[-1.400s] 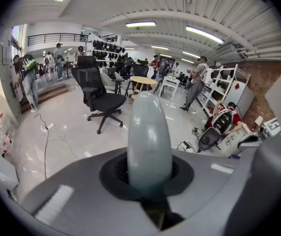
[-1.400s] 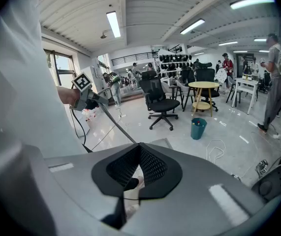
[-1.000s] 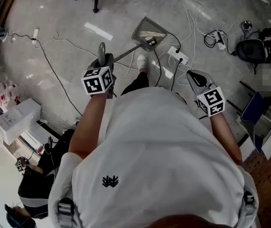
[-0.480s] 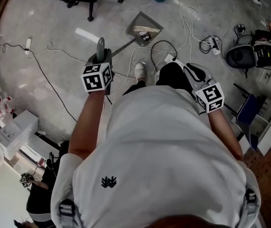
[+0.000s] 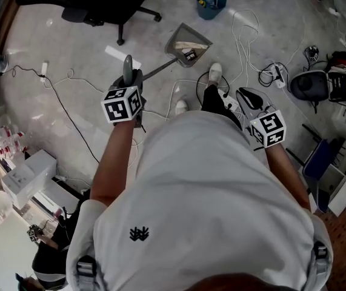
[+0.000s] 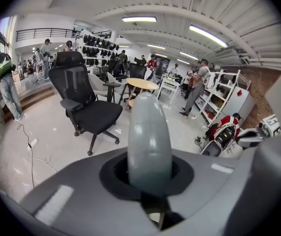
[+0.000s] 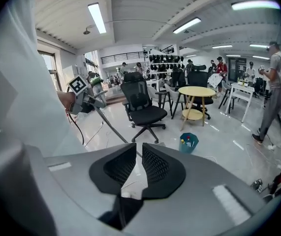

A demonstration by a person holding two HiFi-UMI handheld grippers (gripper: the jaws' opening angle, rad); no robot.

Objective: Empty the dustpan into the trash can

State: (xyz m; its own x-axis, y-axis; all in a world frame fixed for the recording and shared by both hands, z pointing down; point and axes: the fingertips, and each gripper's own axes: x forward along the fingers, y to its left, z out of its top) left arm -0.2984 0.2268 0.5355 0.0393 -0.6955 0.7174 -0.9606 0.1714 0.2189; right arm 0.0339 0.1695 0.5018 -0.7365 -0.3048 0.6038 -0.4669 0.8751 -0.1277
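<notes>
A grey long-handled dustpan hangs just above the floor ahead of me, with pale debris in its tray. Its thin rod runs back to my left gripper, which is shut on the rounded grey handle grip. A small blue trash can with bits of litter inside stands on the floor just beyond the dustpan, and it also shows as the blue trash can in the right gripper view. My right gripper is held at my right side, shut and holding nothing.
White cables and a power strip lie on the floor around my feet. A black office chair stands at the far left, helmets and gear to the right, white boxes at the left. People stand farther back in the room.
I have stepped forward across the floor. The blue trash can has come further into view beyond the dustpan. Both grippers keep their state, the left still holding the handle.
</notes>
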